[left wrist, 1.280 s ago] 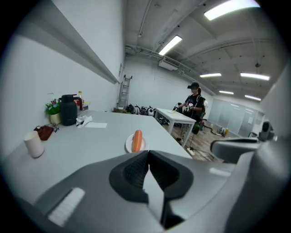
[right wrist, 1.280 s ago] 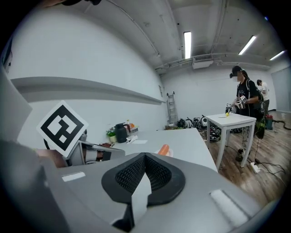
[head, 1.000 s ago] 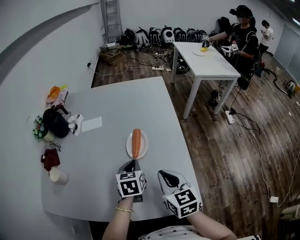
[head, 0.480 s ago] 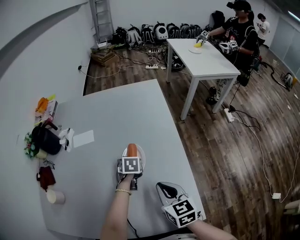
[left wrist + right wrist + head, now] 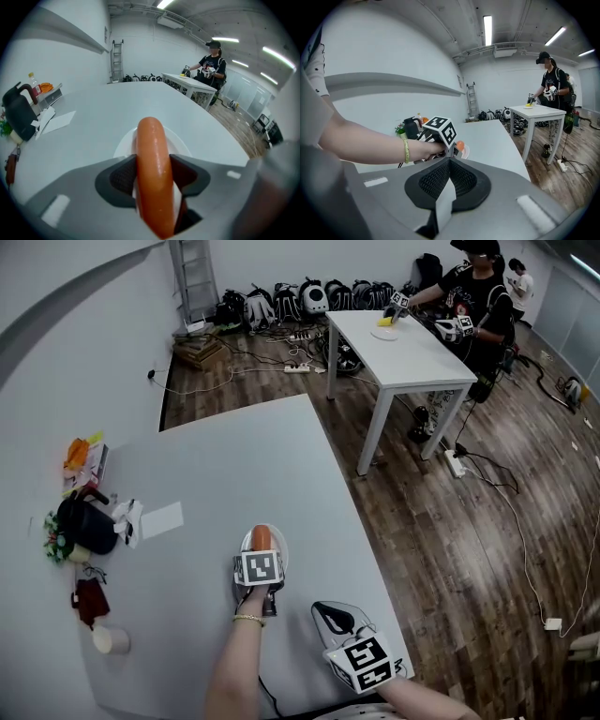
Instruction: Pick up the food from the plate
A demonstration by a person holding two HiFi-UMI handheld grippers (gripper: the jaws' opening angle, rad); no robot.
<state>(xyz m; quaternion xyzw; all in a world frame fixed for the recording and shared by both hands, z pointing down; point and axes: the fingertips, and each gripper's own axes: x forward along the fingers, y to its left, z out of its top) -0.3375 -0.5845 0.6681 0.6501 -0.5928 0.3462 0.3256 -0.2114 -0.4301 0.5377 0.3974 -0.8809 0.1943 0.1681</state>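
Observation:
An orange sausage (image 5: 261,536) lies lengthwise on a small white plate (image 5: 280,550) on the grey table (image 5: 234,456). My left gripper (image 5: 260,557) reaches over the plate's near side. In the left gripper view the sausage (image 5: 151,140) runs between the two black pads (image 5: 123,177), which are closing and touch it on both sides, with the plate (image 5: 180,140) under it. My right gripper (image 5: 336,613) hovers near the table's front right corner, shut and empty, with its pads (image 5: 461,180) meeting.
A black kettle (image 5: 84,526), a sheet of paper (image 5: 162,518), a paper cup (image 5: 111,639) and small clutter sit at the table's left. The table's right edge drops to the wooden floor (image 5: 450,549). Farther off, a person (image 5: 478,296) works at a white table (image 5: 412,357).
My left gripper has gone forward from the table's near edge to the plate and now has its jaws around the sausage. The right gripper has stayed near the front edge.

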